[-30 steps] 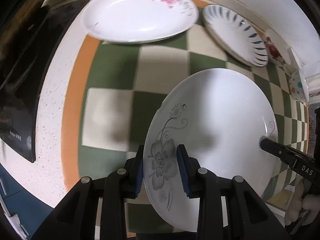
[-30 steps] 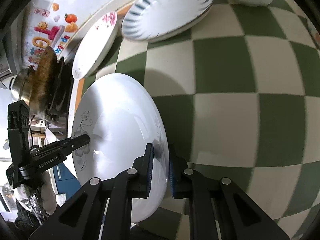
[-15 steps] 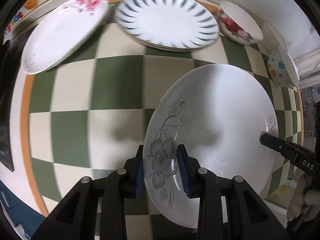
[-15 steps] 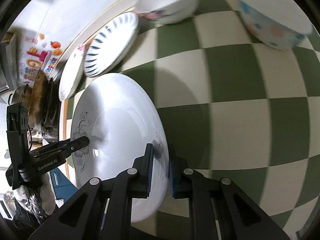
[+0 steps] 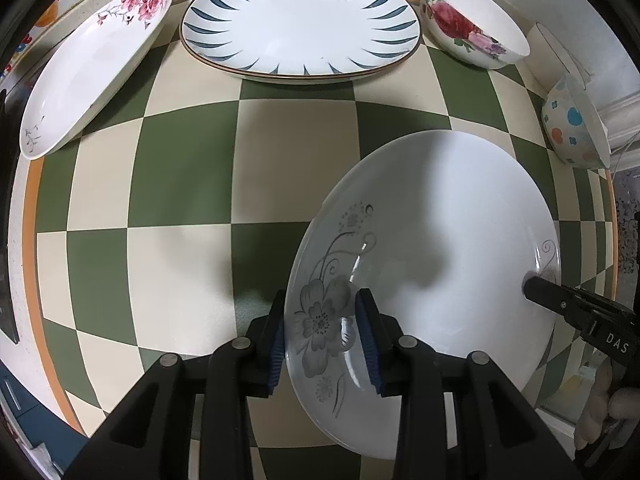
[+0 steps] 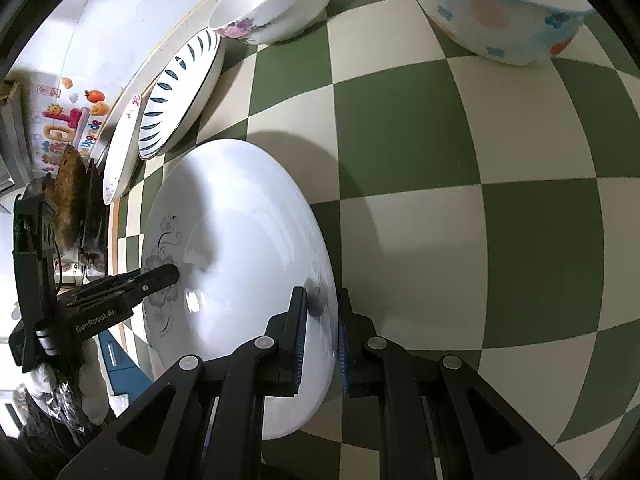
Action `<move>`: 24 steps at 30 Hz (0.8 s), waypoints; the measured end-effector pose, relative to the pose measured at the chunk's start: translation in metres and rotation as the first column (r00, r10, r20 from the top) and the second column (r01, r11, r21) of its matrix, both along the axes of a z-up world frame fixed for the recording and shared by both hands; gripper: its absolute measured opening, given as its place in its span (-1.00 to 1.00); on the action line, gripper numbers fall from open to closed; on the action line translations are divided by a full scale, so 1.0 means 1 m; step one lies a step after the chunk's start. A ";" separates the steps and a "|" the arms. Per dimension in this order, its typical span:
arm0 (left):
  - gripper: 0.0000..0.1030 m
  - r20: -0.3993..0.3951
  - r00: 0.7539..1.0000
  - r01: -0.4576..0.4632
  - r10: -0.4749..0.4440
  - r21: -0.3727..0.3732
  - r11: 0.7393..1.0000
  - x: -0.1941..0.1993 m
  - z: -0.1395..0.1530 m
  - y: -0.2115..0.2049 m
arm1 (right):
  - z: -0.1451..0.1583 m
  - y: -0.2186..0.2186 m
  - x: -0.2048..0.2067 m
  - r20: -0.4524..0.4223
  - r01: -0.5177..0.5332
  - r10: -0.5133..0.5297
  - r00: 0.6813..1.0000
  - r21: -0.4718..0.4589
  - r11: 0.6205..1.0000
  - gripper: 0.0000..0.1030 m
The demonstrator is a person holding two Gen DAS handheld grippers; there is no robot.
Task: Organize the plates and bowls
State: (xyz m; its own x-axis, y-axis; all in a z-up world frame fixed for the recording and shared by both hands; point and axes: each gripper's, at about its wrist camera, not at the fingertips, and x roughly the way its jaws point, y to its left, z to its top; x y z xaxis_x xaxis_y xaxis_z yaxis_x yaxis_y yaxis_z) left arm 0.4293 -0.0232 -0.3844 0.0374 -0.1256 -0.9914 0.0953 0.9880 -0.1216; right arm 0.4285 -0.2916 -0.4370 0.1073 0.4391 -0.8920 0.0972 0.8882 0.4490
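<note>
Both grippers hold one white plate with a grey flower print (image 5: 432, 232) above the checkered mat; it also shows in the right wrist view (image 6: 240, 240). My left gripper (image 5: 322, 330) is shut on its flower-printed rim. My right gripper (image 6: 322, 328) is shut on the opposite rim and shows in the left wrist view (image 5: 532, 284). At the far edge lie a pink-flower plate (image 5: 92, 80), a blue-leaf plate (image 5: 300, 20), a rose bowl (image 5: 472, 20) and a dotted bowl (image 5: 576, 124).
A green and cream checkered mat (image 5: 180, 200) with an orange border covers the counter. A white wall runs behind the dishes. A dark stove edge (image 5: 6, 312) sits at the left. The dotted bowl (image 6: 500, 8) stands at the mat's far right.
Both grippers have carried the held plate to the right along the counter. The rose bowl and dotted bowl have come into view; the stove has slid out at the left.
</note>
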 end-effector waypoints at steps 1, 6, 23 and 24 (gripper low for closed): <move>-0.40 0.005 1.000 0.002 -0.002 0.001 1.000 0.000 0.000 0.002 | 0.000 0.001 0.000 0.002 -0.002 0.002 1.000 -0.004 1.000 -0.70; -0.40 0.015 1.000 0.003 -0.003 0.010 1.000 -0.003 0.002 0.002 | 0.003 0.000 0.003 -0.040 -0.007 0.006 0.999 -0.021 1.000 -0.68; -0.39 0.136 0.886 -0.441 0.443 -0.042 0.896 0.070 0.046 0.236 | 0.121 0.189 0.152 0.162 -0.184 0.179 0.971 0.018 0.983 -0.07; -0.39 0.131 0.883 -0.449 0.451 -0.045 0.892 0.074 0.043 0.244 | 0.113 0.207 0.169 0.153 -0.203 0.199 0.968 0.013 0.979 -0.07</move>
State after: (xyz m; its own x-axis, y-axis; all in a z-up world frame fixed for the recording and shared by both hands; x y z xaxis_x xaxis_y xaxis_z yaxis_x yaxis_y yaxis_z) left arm 0.5033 0.2203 -0.3410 0.2257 -0.0758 -0.9712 -0.3429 0.9270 -0.1520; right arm 0.5978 -0.0846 -0.3237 0.1458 0.4904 -0.8592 -0.1527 0.8693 0.4702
